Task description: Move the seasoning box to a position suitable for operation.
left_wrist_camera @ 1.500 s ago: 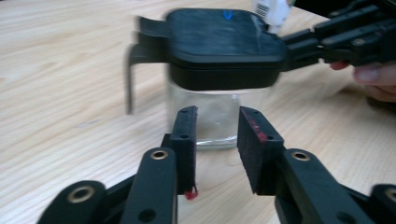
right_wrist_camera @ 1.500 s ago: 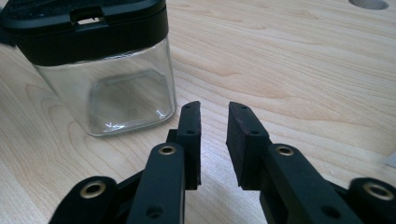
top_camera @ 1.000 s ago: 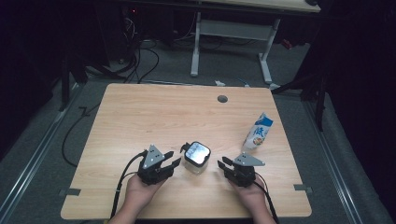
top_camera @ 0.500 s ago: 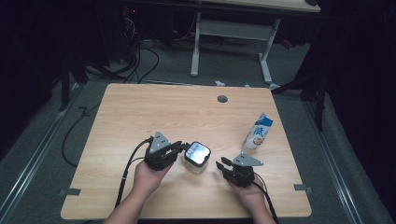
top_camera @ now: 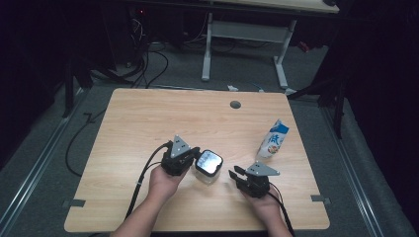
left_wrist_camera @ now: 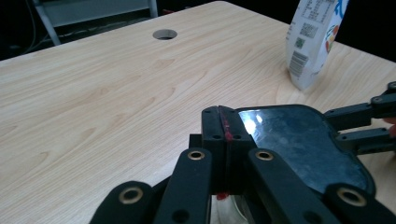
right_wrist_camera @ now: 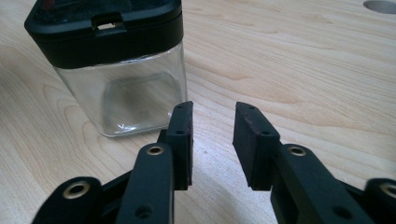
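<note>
A clear square jar [top_camera: 207,166] with a glossy black lid [left_wrist_camera: 299,140] stands on the table near the front middle. My left gripper [top_camera: 193,159] is shut, and its tips [left_wrist_camera: 223,125] rest against the lid's left edge with nothing between them. My right gripper [top_camera: 236,173] lies just right of the jar, a short gap away. It is open, and the empty space between its jaws [right_wrist_camera: 212,135] points past the jar's [right_wrist_camera: 121,65] right side. Its black fingers [left_wrist_camera: 359,114] also appear in the left gripper view, beyond the lid.
A blue and white carton [top_camera: 273,139] stands upright to the right, behind the right gripper, and appears as the carton [left_wrist_camera: 315,39] in the left gripper view. A round cable hole [top_camera: 235,104] sits near the wooden table's [top_camera: 148,123] far edge. Cables trail from both grippers toward the front edge.
The left gripper has moved right and forward, from beside the jar to touching its lid. The right gripper has hardly moved.
</note>
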